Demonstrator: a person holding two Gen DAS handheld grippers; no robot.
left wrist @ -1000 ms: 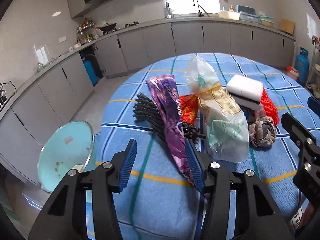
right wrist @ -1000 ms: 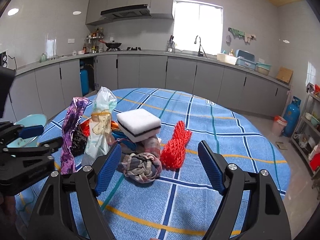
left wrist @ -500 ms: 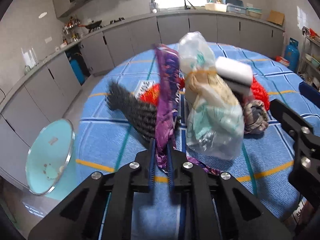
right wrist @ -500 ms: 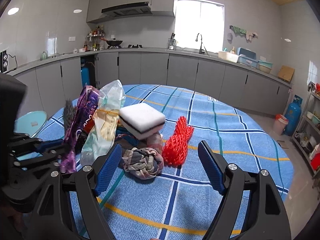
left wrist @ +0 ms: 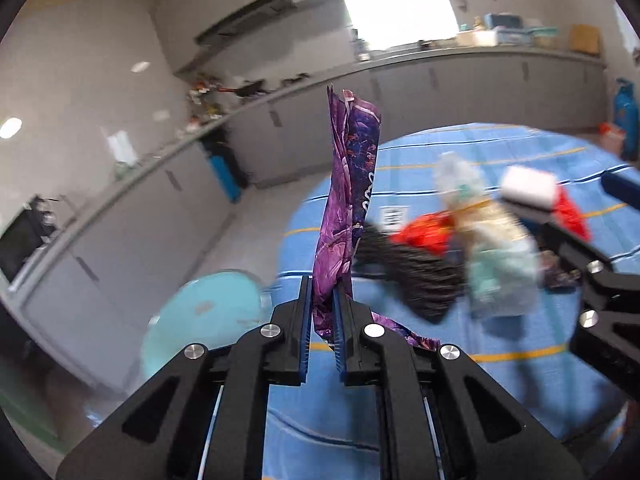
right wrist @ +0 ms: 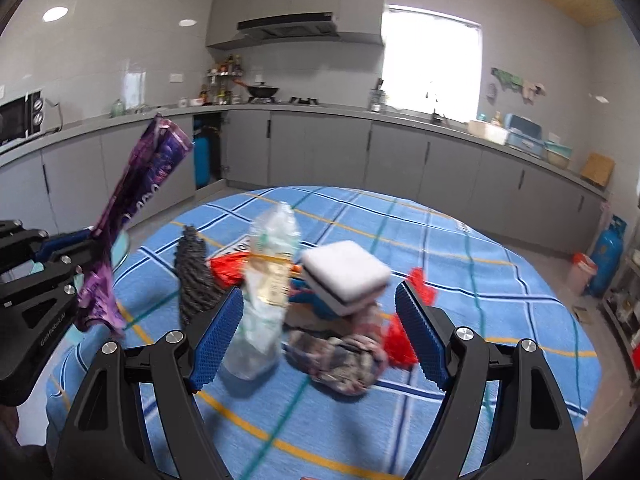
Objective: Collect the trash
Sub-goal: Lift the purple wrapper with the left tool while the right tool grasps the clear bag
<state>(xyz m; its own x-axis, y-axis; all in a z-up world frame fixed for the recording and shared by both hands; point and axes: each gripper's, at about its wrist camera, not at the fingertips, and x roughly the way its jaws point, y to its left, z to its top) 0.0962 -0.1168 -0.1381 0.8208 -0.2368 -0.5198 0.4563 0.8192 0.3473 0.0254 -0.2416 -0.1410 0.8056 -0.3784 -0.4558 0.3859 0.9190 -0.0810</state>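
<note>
My left gripper [left wrist: 322,300] is shut on a long purple wrapper [left wrist: 347,200] and holds it upright, lifted off the round table with the blue checked cloth [left wrist: 500,152]. The wrapper also shows at the left of the right wrist view [right wrist: 136,208], held by the left gripper [right wrist: 86,240]. My right gripper [right wrist: 320,328] is open and empty above a pile: a clear plastic bag [right wrist: 268,280], a white sponge [right wrist: 344,272], red netting [right wrist: 400,340], a knotted cloth [right wrist: 340,356] and a black scrubber [right wrist: 192,280].
A light blue round bin lid [left wrist: 204,320] stands on the floor to the left of the table. Grey kitchen cabinets [right wrist: 320,152] run along the walls. A blue gas cylinder [right wrist: 610,256] stands at the far right.
My left gripper closed on the purple wrapper, then lifted it off the table and swung left toward the bin lid. The right gripper stayed open and moved little.
</note>
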